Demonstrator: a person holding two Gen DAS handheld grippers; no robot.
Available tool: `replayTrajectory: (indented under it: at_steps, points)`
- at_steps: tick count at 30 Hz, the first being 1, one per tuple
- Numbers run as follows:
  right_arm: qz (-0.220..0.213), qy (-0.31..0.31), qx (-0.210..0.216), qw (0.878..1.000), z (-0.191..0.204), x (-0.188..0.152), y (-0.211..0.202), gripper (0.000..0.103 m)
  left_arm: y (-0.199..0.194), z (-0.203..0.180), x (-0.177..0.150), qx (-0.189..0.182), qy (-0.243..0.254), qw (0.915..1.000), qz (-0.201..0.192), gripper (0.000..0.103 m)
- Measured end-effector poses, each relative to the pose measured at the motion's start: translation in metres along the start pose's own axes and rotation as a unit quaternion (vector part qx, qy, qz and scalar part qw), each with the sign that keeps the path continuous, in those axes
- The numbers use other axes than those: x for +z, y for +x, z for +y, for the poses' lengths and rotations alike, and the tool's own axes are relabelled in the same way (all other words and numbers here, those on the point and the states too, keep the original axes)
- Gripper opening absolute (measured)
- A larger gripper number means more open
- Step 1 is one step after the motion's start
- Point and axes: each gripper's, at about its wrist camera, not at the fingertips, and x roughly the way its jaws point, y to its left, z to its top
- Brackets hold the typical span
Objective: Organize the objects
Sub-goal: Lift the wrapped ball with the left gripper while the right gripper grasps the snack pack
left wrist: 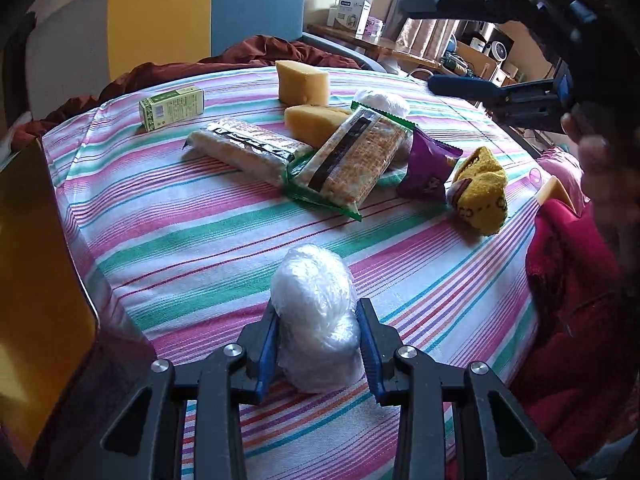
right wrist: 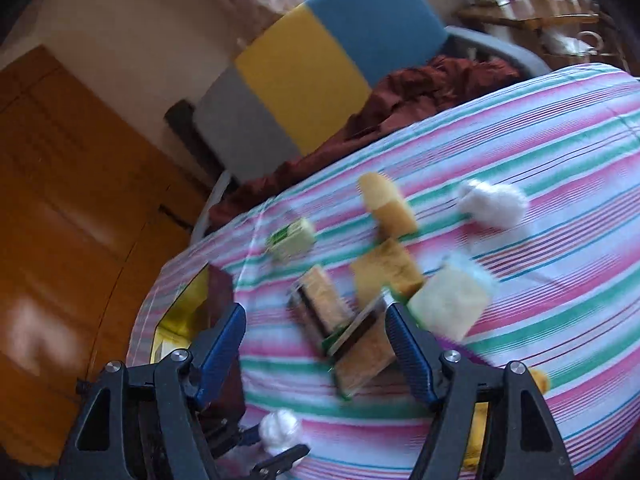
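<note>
My left gripper (left wrist: 319, 306) is low over the striped cloth (left wrist: 192, 240), shut on a white plastic-wrapped ball (left wrist: 316, 300), with the blue pads pressing its two sides. Further back lie two cracker packs (left wrist: 248, 148) (left wrist: 356, 156), two yellow sponge blocks (left wrist: 302, 82) (left wrist: 314, 122), a green box (left wrist: 172, 107), a purple snack packet (left wrist: 428, 168), a yellow sock (left wrist: 480, 192) and a second white ball (left wrist: 384, 102). My right gripper (left wrist: 436, 44) hovers at the upper right, open and holding nothing. The right wrist view is blurred; the right gripper (right wrist: 315, 310) stands above the cracker packs (right wrist: 360, 344).
A gold-lined open box (left wrist: 36, 280) stands at the cloth's left edge, also seen as the box (right wrist: 188, 312). Red fabric (left wrist: 572, 300) lies at the right edge. A yellow and blue chair (left wrist: 200, 12) with dark red cloth stands behind the table. A wooden door (right wrist: 60, 200) is at the left.
</note>
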Motion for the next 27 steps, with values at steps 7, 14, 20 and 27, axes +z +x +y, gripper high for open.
replayTrajectory:
  at_steps: [7, 14, 20, 27]
  points:
    - [0.133, -0.001, -0.064, 0.989, 0.001, -0.025, 0.056, 0.070, -0.002, 0.001, -0.004, -0.001, -0.007, 1.0000, -0.003, 0.037]
    - [0.115, 0.052, -0.129, 0.984, -0.018, -0.011, 0.073, 0.070, -0.001, 0.003, -0.007, -0.005, 0.000, 0.9998, -0.020, 0.037]
    - [0.099, 0.043, -0.150, 0.983, -0.021, -0.004, 0.078, 0.058, 0.001, 0.005, -0.011, -0.007, 0.000, 0.9996, -0.027, 0.037]
    - [0.092, -0.030, -0.173, 0.980, -0.008, 0.001, 0.083, 0.038, 0.002, 0.005, -0.014, -0.008, 0.008, 0.9994, -0.034, 0.037]
